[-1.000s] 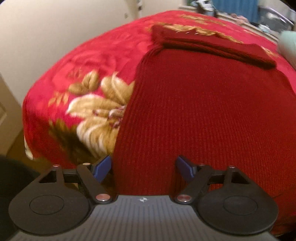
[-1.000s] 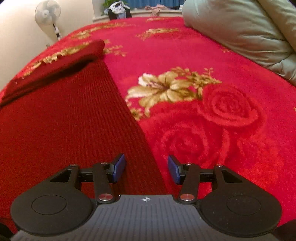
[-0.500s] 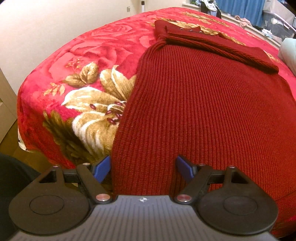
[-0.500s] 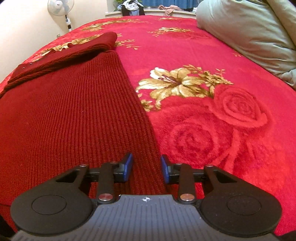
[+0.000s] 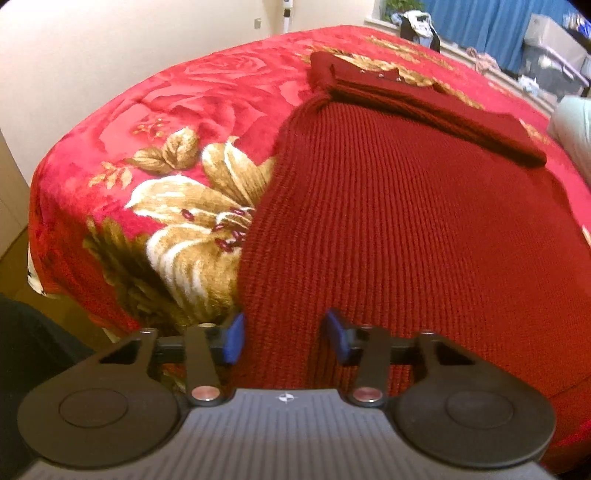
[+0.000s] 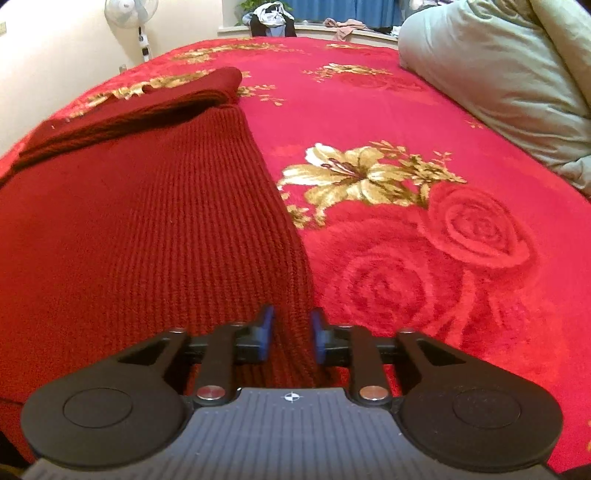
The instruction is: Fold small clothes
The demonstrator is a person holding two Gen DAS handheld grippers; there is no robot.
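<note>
A dark red ribbed knit sweater (image 5: 406,229) lies flat on the red floral blanket (image 5: 166,110), its far part folded over into a thick band (image 5: 424,99). My left gripper (image 5: 284,334) is at the near left hem corner; its jaws are closing and the fabric bunches between the blue pads. In the right wrist view the same sweater (image 6: 147,229) fills the left half. My right gripper (image 6: 291,332) is shut on its near right edge, with knit filling the gap between the pads.
The bed's left edge (image 5: 37,229) drops to the floor close to my left gripper. A grey-green quilt (image 6: 498,74) is heaped at the right of the blanket (image 6: 406,258). A fan (image 6: 129,14) stands by the far wall, and clothes lie on the window sill.
Both grippers' jaws have narrowed onto the sweater's near edge, the right one first, then the left. Neither hand has shifted much over the bed.
</note>
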